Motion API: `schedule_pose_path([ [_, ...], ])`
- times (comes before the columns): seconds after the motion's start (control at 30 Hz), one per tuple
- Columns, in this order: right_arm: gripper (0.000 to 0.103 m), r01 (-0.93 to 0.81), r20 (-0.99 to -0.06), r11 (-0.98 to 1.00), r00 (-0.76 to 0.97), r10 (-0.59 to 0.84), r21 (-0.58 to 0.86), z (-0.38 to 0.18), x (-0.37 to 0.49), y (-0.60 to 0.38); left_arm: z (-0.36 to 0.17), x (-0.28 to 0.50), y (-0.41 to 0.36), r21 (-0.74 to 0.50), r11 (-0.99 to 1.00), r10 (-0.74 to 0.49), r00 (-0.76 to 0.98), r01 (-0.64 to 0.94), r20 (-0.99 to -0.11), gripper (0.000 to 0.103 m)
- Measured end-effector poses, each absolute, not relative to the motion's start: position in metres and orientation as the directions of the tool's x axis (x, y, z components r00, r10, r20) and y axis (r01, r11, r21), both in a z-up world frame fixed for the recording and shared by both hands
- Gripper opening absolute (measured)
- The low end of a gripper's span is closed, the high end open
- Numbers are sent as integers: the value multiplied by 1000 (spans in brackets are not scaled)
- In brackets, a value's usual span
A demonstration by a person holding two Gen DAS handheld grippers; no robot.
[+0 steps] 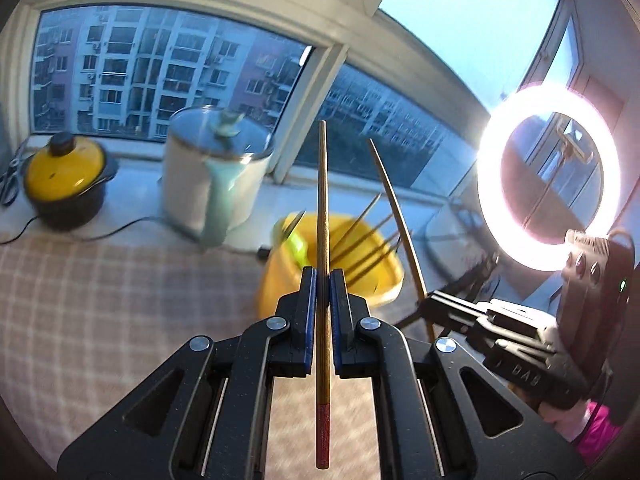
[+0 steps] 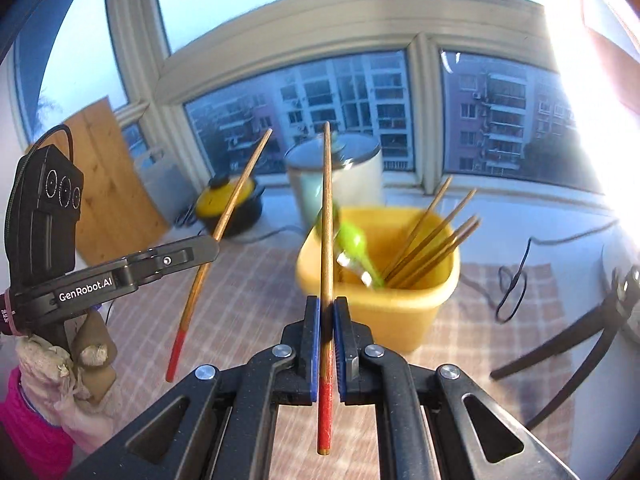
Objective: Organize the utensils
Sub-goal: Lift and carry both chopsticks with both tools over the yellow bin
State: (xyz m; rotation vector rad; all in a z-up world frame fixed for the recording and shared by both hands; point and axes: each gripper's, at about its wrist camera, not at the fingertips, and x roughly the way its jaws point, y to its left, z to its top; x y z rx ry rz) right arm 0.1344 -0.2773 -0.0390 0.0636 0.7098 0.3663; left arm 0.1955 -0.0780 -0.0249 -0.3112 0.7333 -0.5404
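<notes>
My left gripper is shut on a wooden chopstick with a red end, its tip pointing up and away. My right gripper is shut on a matching chopstick. Each view shows the other gripper from the side: the right one with its chopstick, the left one with its chopstick. Beyond both stands a yellow bin on the checked tablecloth. It holds several chopsticks and a green-handled utensil.
On the windowsill stand a white pot with a glass lid and a yellow-lidded dark pot. A bright ring light on a black stand is at the right. Black cables trail over the cloth. A gloved hand holds the left gripper.
</notes>
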Motion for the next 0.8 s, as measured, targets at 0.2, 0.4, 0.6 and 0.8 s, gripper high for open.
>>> schedule_pose_path([
  [0.2,4,-273,-580,945,746,328,182,-28,162,-290,-12,233,-98,-471,804,-582,641,362,-500,4],
  [0.4,4,-246,-554,956,779,294,162,-27,191,-295,-11,259,-112,-470,802,-581,662,367,-473,4],
  [0.6,4,-226,-542,963,796,268,145,-32,217,-295,-18,278,-122,-471,802,-580,668,367,-467,4],
  [0.8,4,-217,-536,969,807,247,120,-43,228,-293,-28,286,-128,-465,805,-576,672,369,-465,4],
])
